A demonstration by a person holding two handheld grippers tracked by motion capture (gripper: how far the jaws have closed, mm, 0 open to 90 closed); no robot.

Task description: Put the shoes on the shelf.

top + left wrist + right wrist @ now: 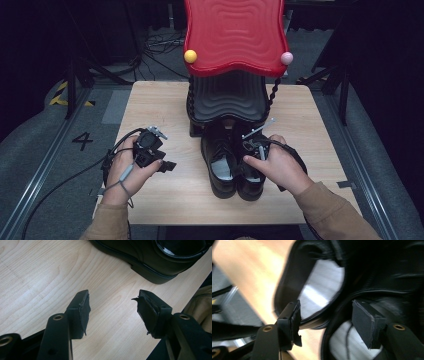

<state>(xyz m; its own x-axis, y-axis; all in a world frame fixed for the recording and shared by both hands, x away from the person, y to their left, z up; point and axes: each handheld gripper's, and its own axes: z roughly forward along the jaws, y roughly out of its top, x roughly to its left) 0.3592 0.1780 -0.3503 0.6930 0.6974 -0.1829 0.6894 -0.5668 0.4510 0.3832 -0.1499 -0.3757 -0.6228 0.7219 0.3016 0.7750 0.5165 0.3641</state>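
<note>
Dark studio, black drapes, cables on grey floor; pale wood counter (pixel 165 195) at centre. At far edge, a red wavy-topped stand (pixel 234 35) w/ black lower tier, yellow and pink balls at its corners.

Pair of black leather shoes (pixel 232 162) side by side mid-counter, toes tucked under the stand's black tier, heels toward the person. Pale insoles visible thru the openings.

Right gripper (pixel 255 145) over the collar of the right-hand shoe (pixel 387 277), hand wrapped round the body. Jaws wide, nothing gripped; right gripper view blurred, but pads seen straddling the seam where both shoes' collars meet, left-hand shoe (pixel 294 282) opening beyond. Contact w/ leather: can't tell.

Left gripper (pixel 150 150) resting well off to the left on bare wood. Jaws wide, empty; left gripper view has only counter between pads, a shoe heel (pixel 150 262) near, not touching.

Handling, est.: polished leather, prob. slippery on the glossy upper; moderate weight, stiff sole and heel counter, softer collar and quarters. Best hold likely the collar rim at the heel, one pad inside on the lining, other outside, stiff enough not to fold. Avoid toe cap (slick, hidden under stand) and laces. Risk: shoe tipping toe-down if pinched too far back.
</note>
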